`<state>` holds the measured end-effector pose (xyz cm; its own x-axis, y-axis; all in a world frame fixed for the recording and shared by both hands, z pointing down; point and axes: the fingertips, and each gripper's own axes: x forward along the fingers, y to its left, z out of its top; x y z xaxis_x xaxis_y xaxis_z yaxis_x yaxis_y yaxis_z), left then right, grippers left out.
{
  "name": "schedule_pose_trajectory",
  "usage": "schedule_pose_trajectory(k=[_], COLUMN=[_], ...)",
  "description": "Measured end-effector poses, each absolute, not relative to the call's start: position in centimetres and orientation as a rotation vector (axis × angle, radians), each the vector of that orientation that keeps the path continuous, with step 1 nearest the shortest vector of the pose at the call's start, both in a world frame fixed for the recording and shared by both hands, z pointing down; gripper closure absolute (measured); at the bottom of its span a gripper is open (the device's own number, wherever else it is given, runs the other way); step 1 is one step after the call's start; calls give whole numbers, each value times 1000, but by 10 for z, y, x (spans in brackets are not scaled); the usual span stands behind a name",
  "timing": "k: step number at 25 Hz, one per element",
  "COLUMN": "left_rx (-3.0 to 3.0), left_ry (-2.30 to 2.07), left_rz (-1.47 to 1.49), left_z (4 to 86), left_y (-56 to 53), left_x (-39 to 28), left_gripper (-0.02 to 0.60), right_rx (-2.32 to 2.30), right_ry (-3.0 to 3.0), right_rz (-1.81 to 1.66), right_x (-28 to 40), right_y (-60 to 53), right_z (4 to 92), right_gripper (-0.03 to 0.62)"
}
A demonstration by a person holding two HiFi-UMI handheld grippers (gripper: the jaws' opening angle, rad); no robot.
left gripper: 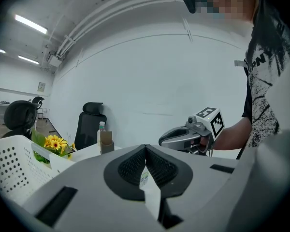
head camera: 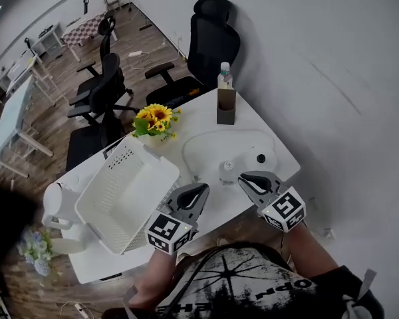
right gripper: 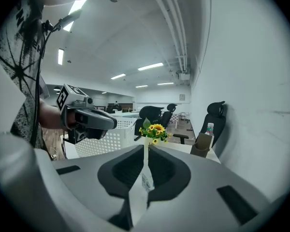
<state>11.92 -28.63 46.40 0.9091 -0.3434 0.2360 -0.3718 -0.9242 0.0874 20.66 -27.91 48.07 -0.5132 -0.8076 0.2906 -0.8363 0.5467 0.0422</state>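
White surface [head camera: 194, 115] carries a basket [head camera: 123, 195] and a small bottle [head camera: 227, 171], standing untouched. Just short of it hover the left tongs [head camera: 201, 190] and right tongs [head camera: 245, 177], both closed and empty; nothing is lifted yet.

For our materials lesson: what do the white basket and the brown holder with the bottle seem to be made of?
White basket: probably moulded plastic, matt; rows of regular holes, rounded rim. Brown holder: possibly cardboard, matt, flat sharp-edged sides; uncertain.
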Motion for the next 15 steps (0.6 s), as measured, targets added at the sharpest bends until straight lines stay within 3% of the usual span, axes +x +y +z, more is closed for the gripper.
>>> schedule_pose_trajectory(k=[15], left_rx=[2960], left_ry=[-480], left_rz=[329], left_z=[461], left_y=[-273], left_x=[111], left_gripper=[571], right_rx=[1328], right_ry=[-2531], right_rz=[209], right_x=[181], right_y=[-254], right_z=[482], right_gripper=[572])
